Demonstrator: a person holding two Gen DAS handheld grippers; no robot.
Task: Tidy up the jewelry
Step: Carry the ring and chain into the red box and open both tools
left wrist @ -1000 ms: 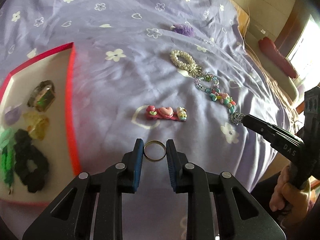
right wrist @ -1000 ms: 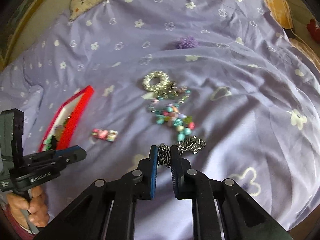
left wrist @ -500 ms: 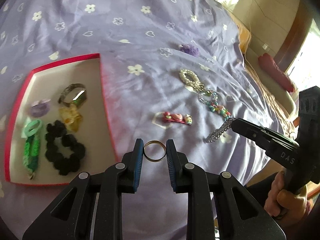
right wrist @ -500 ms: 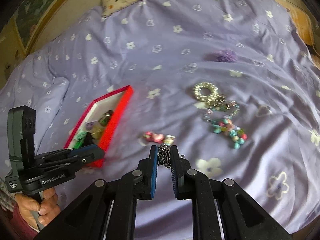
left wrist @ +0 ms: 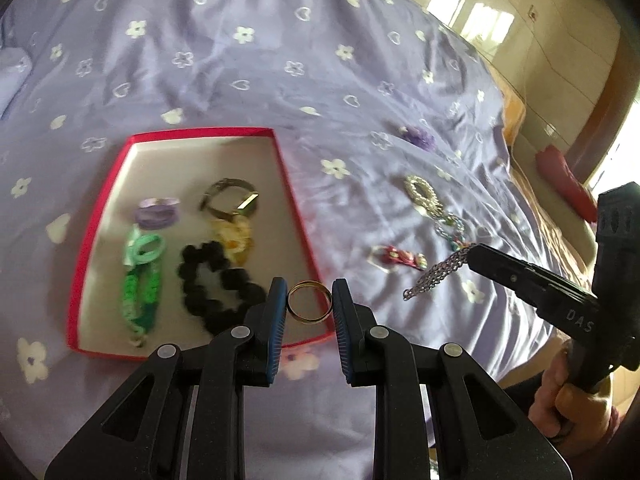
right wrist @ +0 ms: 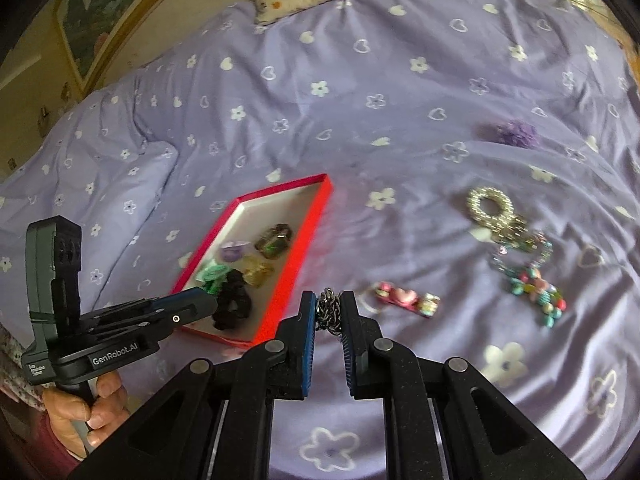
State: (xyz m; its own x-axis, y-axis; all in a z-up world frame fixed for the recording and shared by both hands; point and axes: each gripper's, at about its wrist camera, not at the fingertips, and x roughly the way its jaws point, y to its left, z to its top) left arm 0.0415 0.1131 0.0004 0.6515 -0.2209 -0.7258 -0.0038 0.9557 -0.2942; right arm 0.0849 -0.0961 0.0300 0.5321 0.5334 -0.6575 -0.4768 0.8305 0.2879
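Since the earlier frames I had lifted both grippers away from the scattered jewelry and brought them toward the red tray (left wrist: 294,200), which now lay almost whole before my left camera. My left gripper (left wrist: 309,304) pinched one gold ring (left wrist: 309,307) between its two blue pads, above the near right corner of the tray. My right gripper (right wrist: 329,312) was pressed together on one silver chain (right wrist: 329,311); in the left view this chain (left wrist: 434,276) hung free from the tips, above the purple bedspread (left wrist: 240,60). Inside the tray I counted five things: one black scrunchie (left wrist: 216,288), one green bracelet (left wrist: 140,284), one purple ring-shaped piece (left wrist: 157,212), one yellow piece (left wrist: 236,236) and one dark bangle (left wrist: 228,200). On the bedspread four things lay well apart from the tray: one pink hair clip (right wrist: 404,298), one pearl bracelet (right wrist: 490,206), one colorful bead chain (right wrist: 532,280) touching the pearl one, and one purple scrunchie (right wrist: 516,132) farther away.
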